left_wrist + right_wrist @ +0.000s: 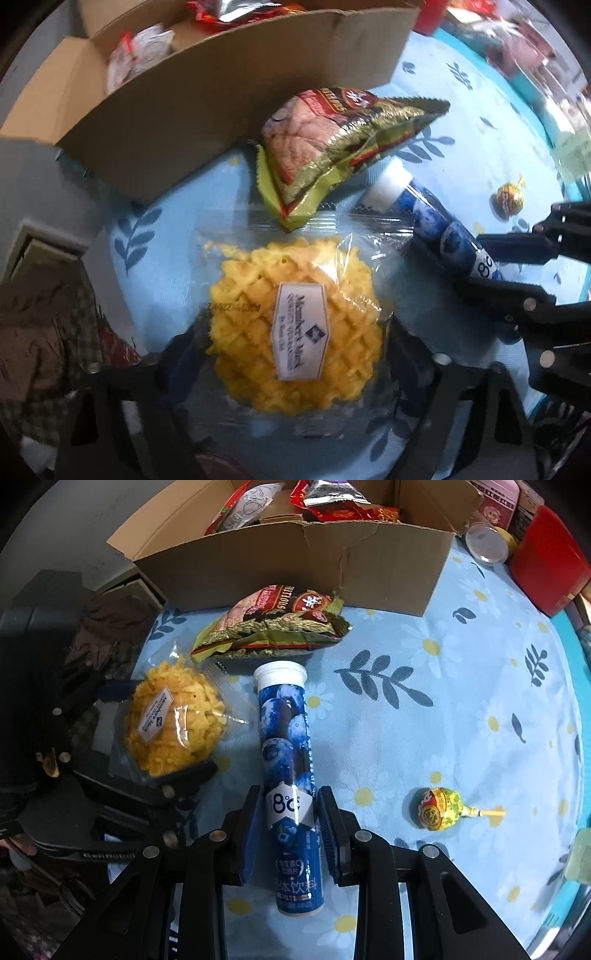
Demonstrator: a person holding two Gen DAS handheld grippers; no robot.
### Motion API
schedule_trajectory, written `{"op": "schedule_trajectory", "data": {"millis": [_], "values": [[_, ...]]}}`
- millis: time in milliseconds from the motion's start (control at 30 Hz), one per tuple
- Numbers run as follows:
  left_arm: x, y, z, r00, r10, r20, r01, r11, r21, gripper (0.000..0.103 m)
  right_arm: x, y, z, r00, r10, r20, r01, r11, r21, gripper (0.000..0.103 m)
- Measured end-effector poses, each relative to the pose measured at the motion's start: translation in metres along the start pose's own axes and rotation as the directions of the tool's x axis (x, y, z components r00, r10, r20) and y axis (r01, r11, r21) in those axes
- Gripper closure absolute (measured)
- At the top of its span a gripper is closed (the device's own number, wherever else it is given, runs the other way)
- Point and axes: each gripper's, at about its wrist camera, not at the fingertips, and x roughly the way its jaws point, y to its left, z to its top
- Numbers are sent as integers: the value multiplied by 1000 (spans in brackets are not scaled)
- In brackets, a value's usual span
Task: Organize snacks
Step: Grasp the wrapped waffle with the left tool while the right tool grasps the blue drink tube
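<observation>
A yellow lattice pastry in a clear wrapper [295,325] lies on the blue flowered tablecloth [424,720]. My left gripper [295,369] points down over it, one finger on each side and the pads close to the wrapper; the jaws stand open. In the right wrist view that pastry [173,720] sits at the left, inside the left gripper [155,731]. A blue blueberry tube with a white cap [288,760] lies flat on the cloth. My right gripper [290,830] is shut on its lower half. The left wrist view shows the tube [436,225] and right gripper [495,269] at the right.
A green and red foil snack bag [273,627] lies between the pastry and an open cardboard box [295,565] holding several snack packets. A wrapped lollipop [439,808] lies to the right. A red box [546,561] and a clear jar [487,542] stand far right. The table's edge runs close at the left.
</observation>
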Motion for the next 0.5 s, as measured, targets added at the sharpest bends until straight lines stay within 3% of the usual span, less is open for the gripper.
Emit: {"op": "schedule_trajectory", "data": {"millis": [133, 500], "values": [[-7, -5, -10, 999, -36, -13, 36, 999, -19, 29, -1, 3, -5, 1000, 8, -5, -8, 1000, 13, 74], [-10, -11, -17, 998, -51, -22, 51, 998, -25, 29, -3, 16, -36, 999, 13, -45, -13, 1000, -2, 74]]}}
